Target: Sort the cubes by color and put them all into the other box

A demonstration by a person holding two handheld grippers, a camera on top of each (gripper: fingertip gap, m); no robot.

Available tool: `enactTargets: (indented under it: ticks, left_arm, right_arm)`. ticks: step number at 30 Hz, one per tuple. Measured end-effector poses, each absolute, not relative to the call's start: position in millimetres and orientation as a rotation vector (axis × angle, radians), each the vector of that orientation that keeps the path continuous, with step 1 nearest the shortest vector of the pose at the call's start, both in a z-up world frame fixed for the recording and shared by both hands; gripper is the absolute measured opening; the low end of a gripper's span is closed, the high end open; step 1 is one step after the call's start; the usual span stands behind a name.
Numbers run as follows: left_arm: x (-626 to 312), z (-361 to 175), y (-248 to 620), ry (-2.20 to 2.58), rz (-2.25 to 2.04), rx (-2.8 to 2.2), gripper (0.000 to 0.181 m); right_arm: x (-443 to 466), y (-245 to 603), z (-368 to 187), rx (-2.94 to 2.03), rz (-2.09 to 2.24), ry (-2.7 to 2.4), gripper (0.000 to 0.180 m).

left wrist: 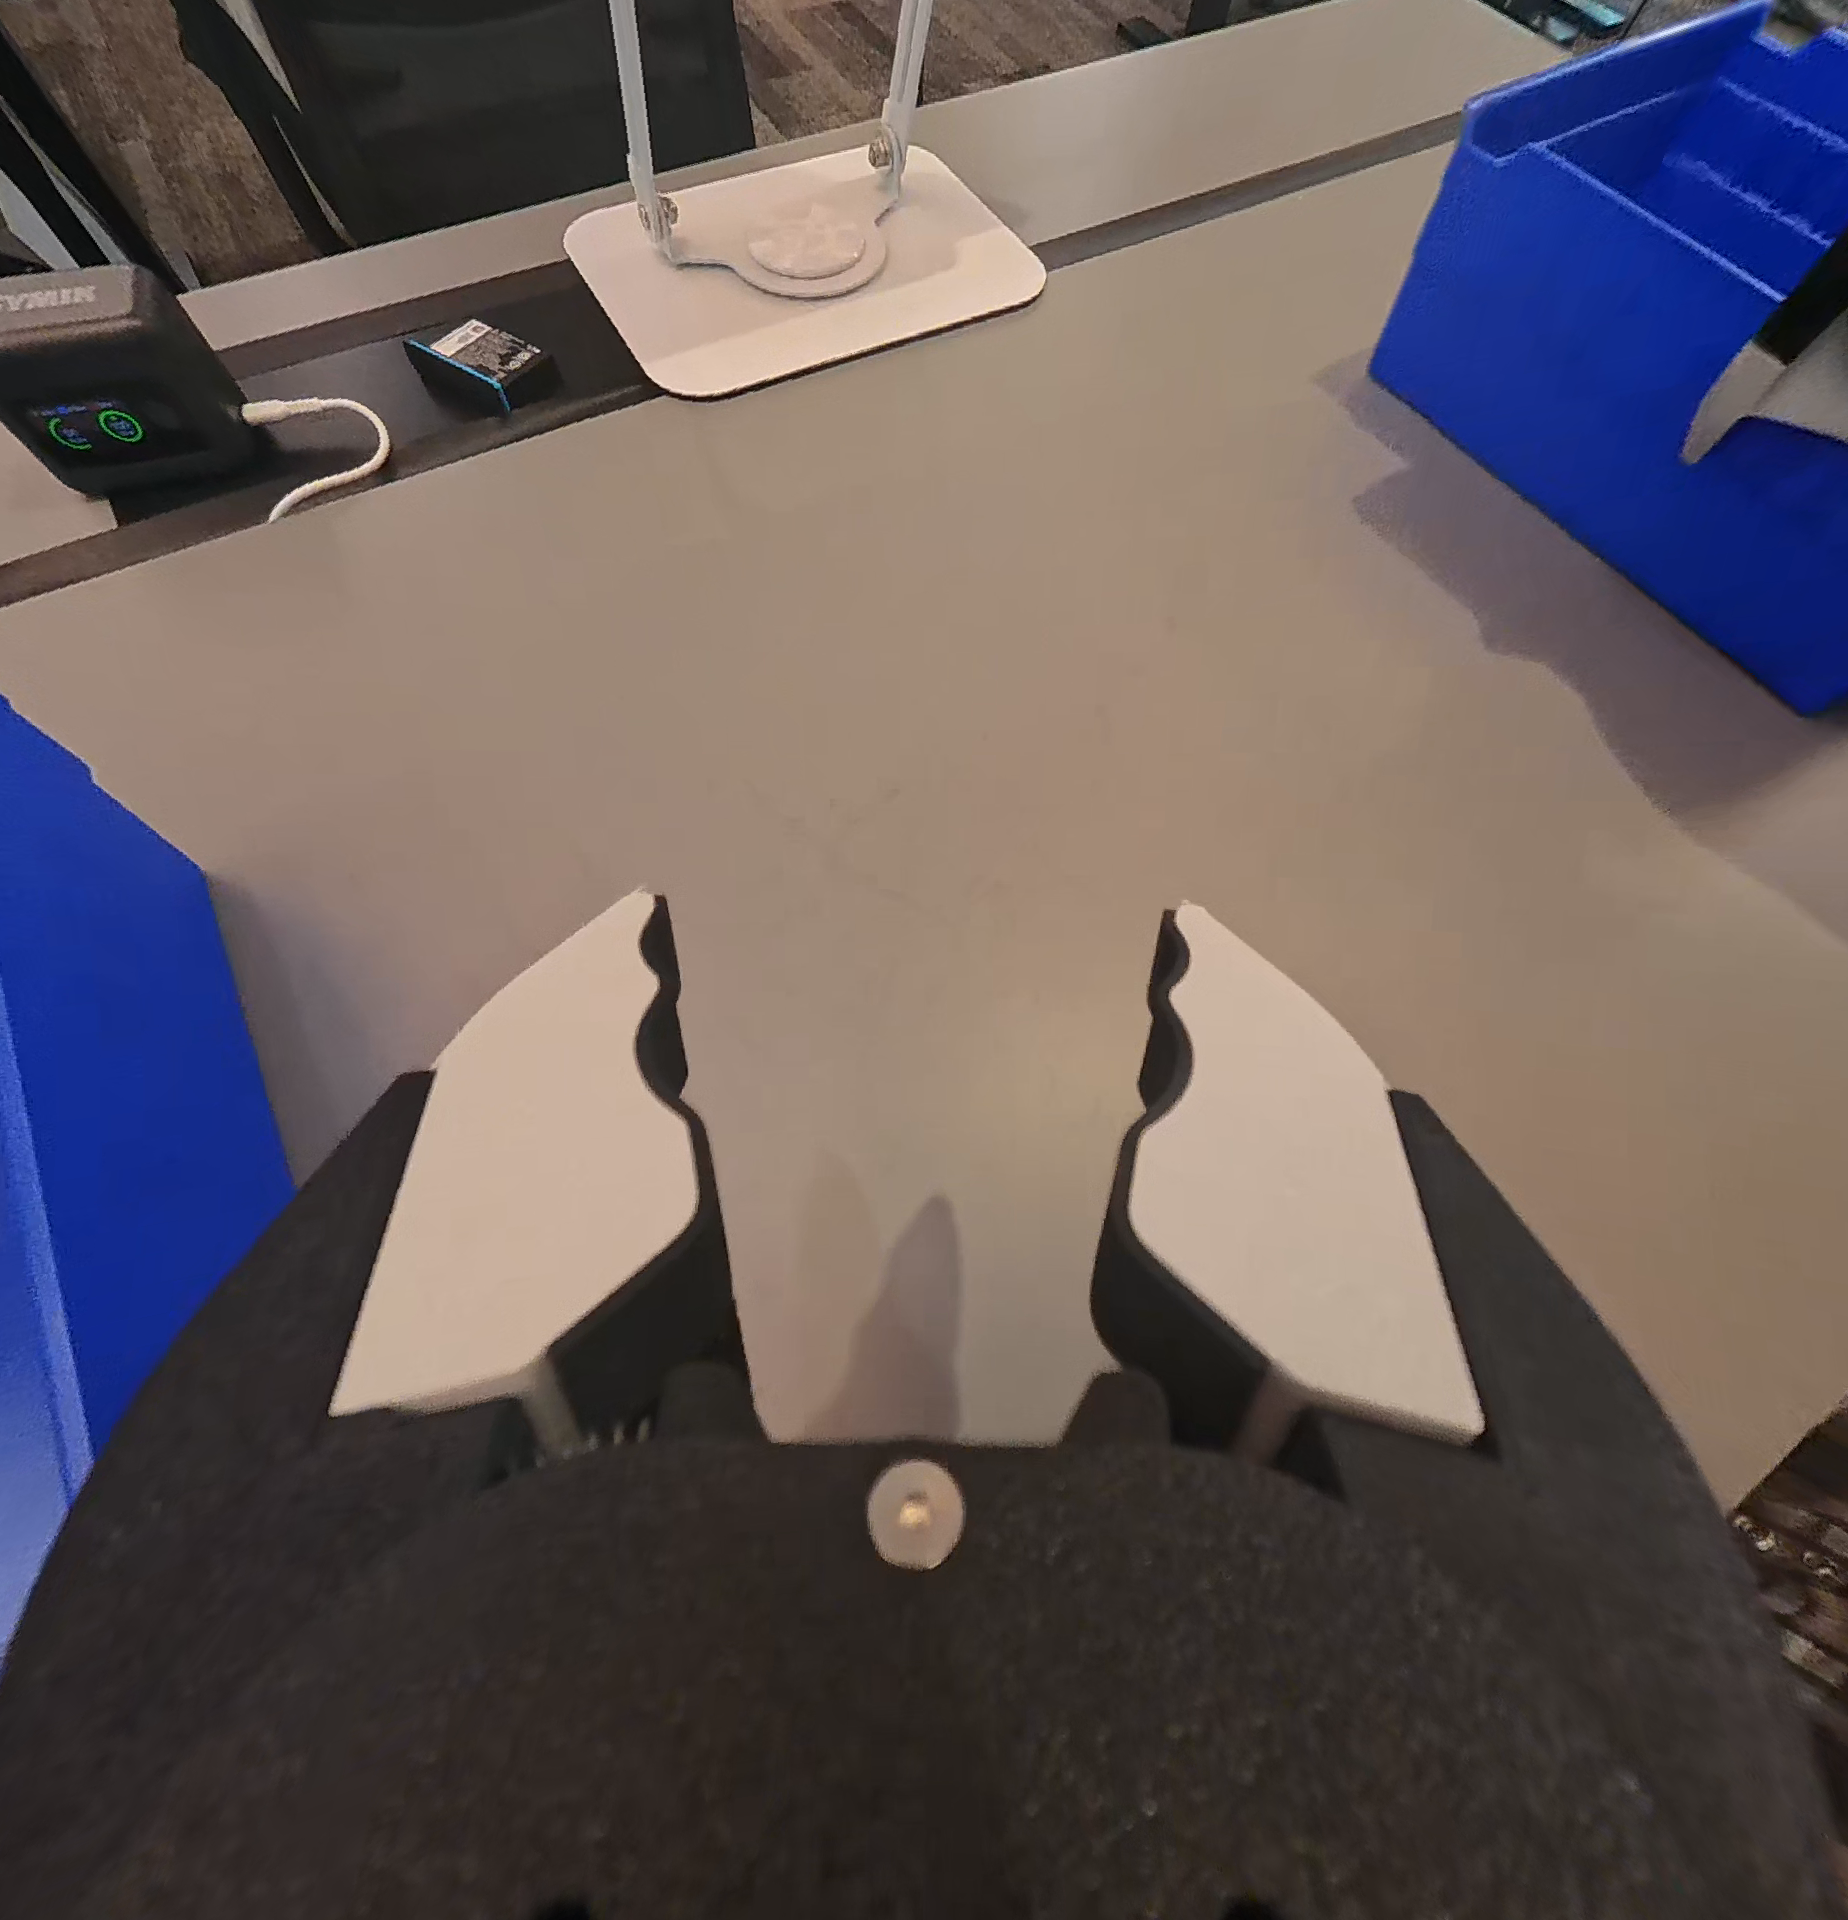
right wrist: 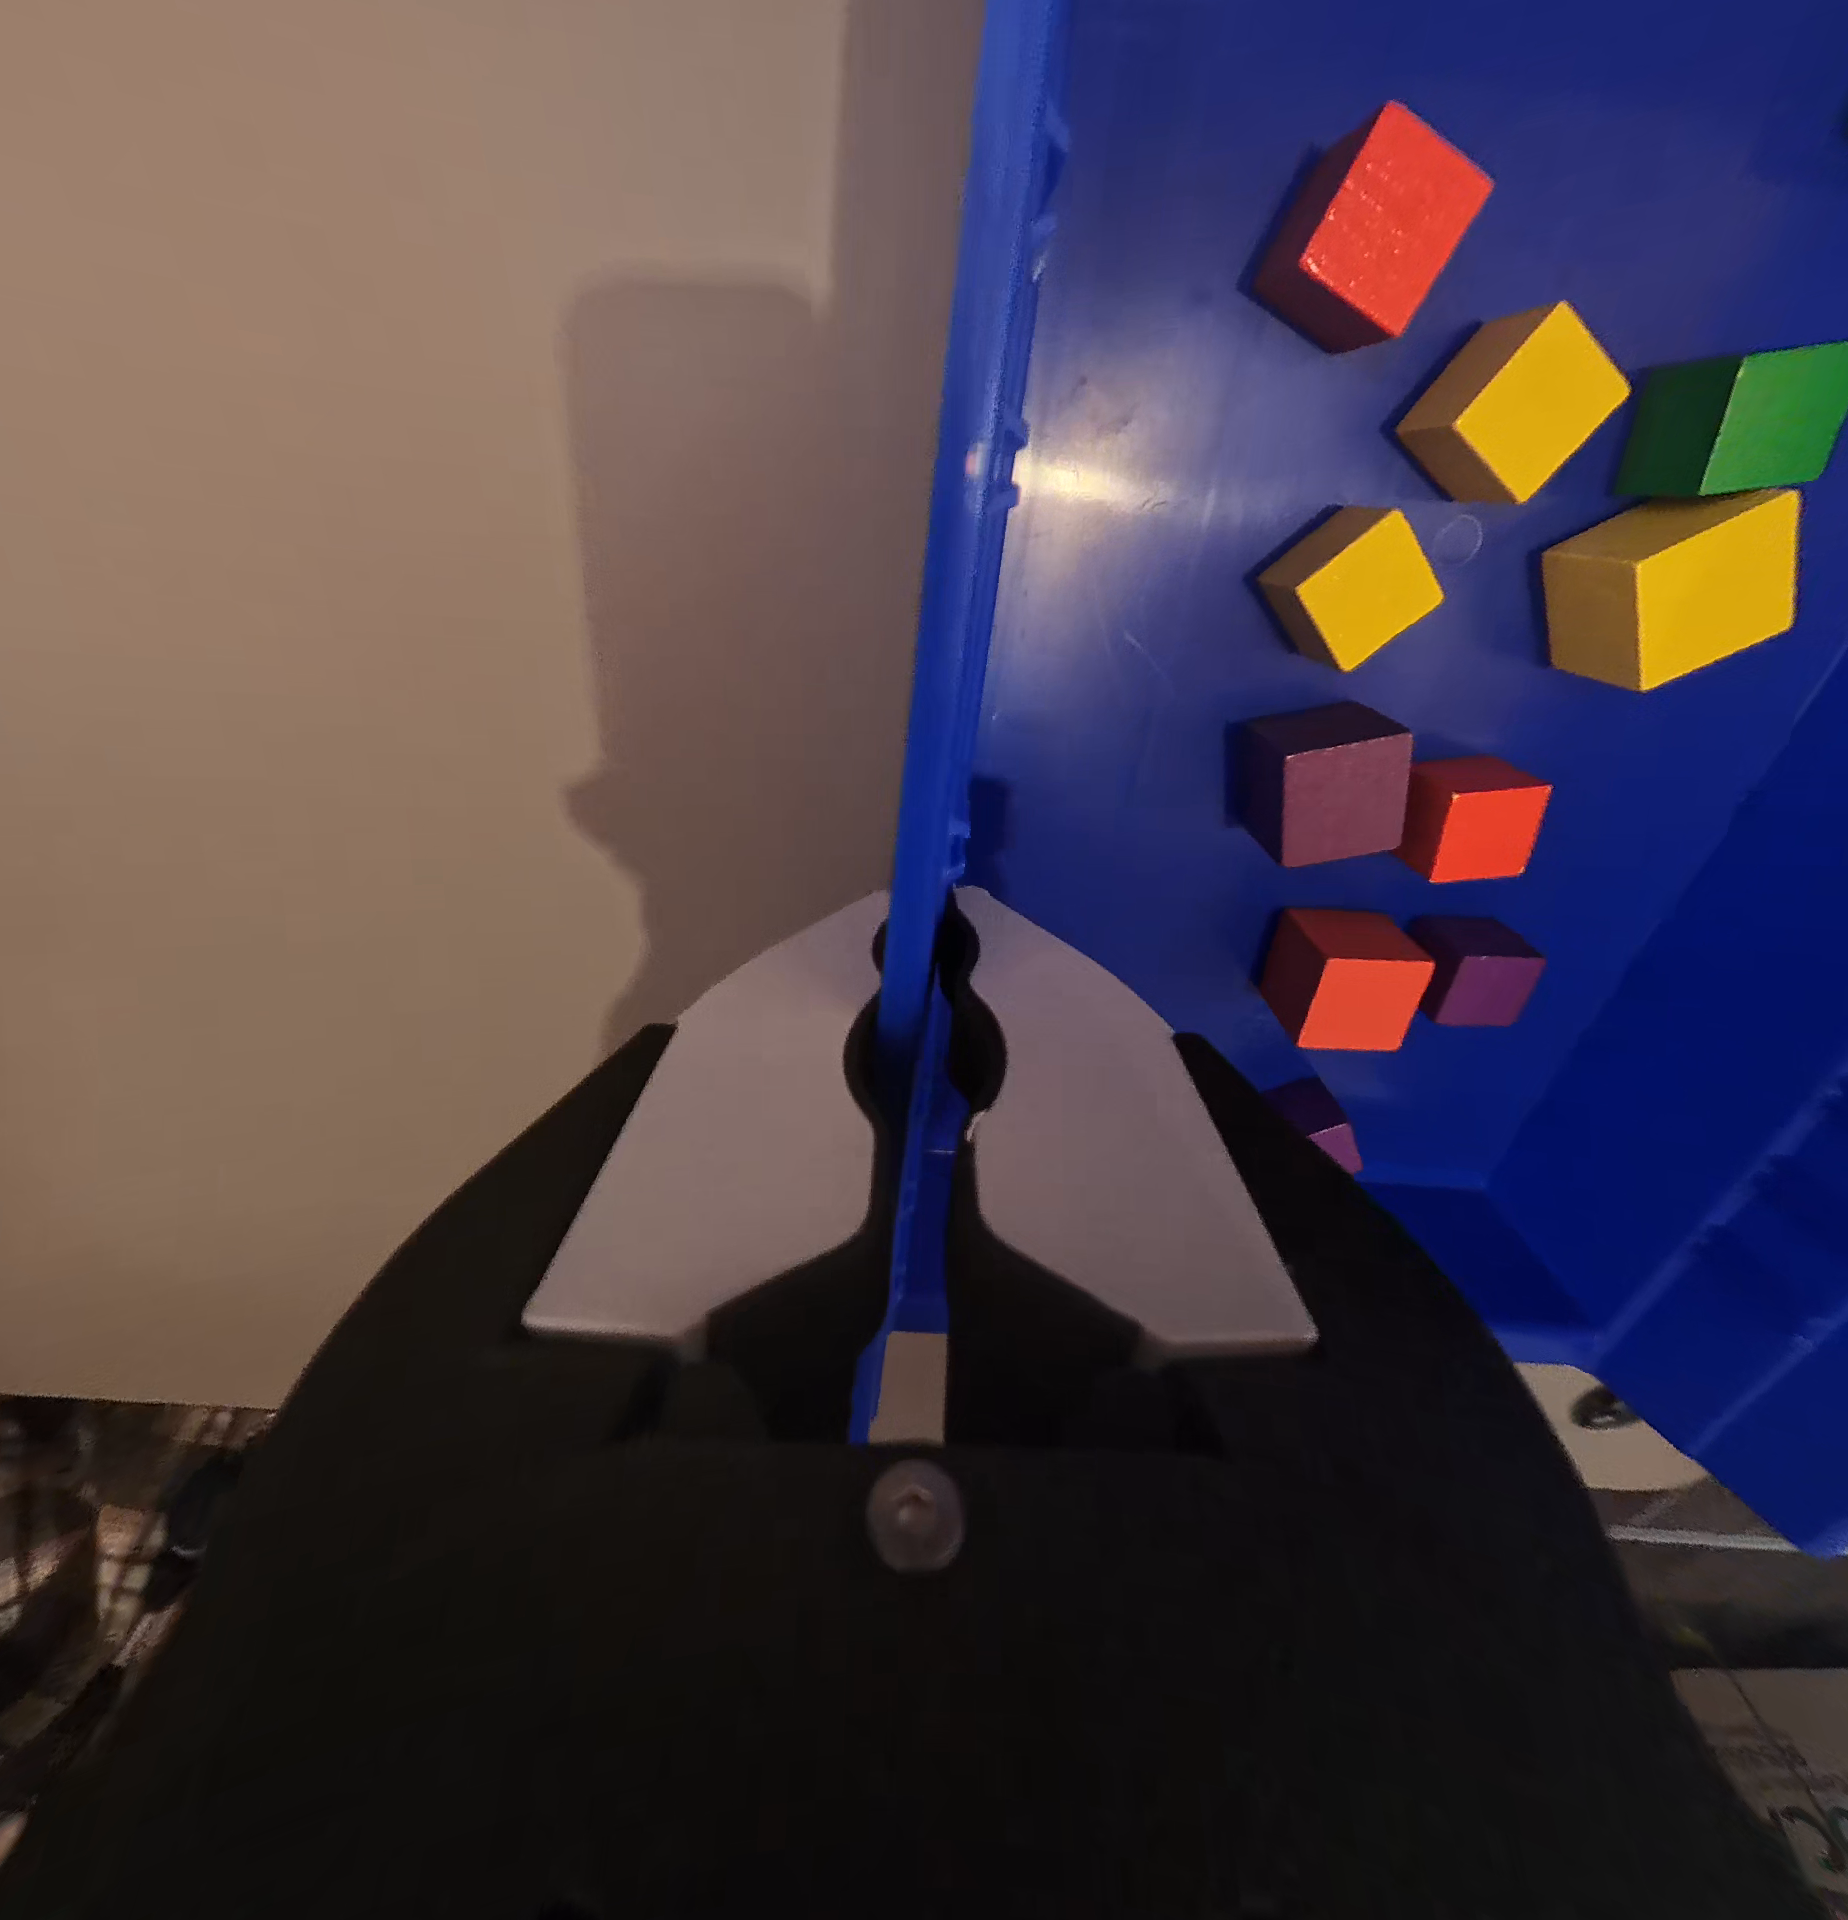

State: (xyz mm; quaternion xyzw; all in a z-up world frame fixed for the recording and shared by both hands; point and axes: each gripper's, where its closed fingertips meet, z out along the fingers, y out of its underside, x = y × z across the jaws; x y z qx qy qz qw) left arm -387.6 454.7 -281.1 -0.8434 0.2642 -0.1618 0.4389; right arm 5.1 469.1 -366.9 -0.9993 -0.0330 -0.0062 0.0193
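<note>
Two claws noted | right claw clamped on wall of blue box, cubes lying to its right | left claw apart, empty over tabletop.

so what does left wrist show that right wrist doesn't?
Left wrist only: the left gripper open over bare table, a white lamp base, a charger, a second blue box.
Right wrist only: the cubes, red, yellow, green and purple.
Both: the blue box with the right gripper clamped on its wall.
</note>
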Motion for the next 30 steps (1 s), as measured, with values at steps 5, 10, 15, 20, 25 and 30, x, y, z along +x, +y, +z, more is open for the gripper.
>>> enactTargets:
  ticks: [5,10,15,20,25,30]
  left_arm:
    - [-384.9,-277.2,450.4,0.673,-0.422,-2.079,0.086]
    - [-388.0,-271.5,447.1,0.669,-0.430,-2.063,0.086]
    - [-394.3,-267.2,445.9,0.653,-0.434,-2.056,0.086]
    - [-401.3,-264.1,445.7,0.637,-0.440,-2.048,0.086]
    - [-407.2,-262.6,445.0,0.623,-0.442,-2.043,0.085]
    - [-411.9,-256.8,444.5,0.608,-0.436,-2.023,0.085]
  right_arm:
    - [-61.7,478.3,-366.3,-3.110,0.014,-0.159,0.006]
    - [-117.9,487.2,-365.7,-3.122,-0.012,-0.237,0.007]
    - [-172.0,495.7,-365.1,-3.121,-0.060,-0.342,0.007]
    - [-227.1,498.2,-365.0,-3.101,-0.051,-0.417,0.008]
    - [-279.1,487.8,-361.9,-3.102,0.246,-0.527,0.068]
    - [-292.0,462.7,-331.7,-2.993,0.507,-0.722,0.092]
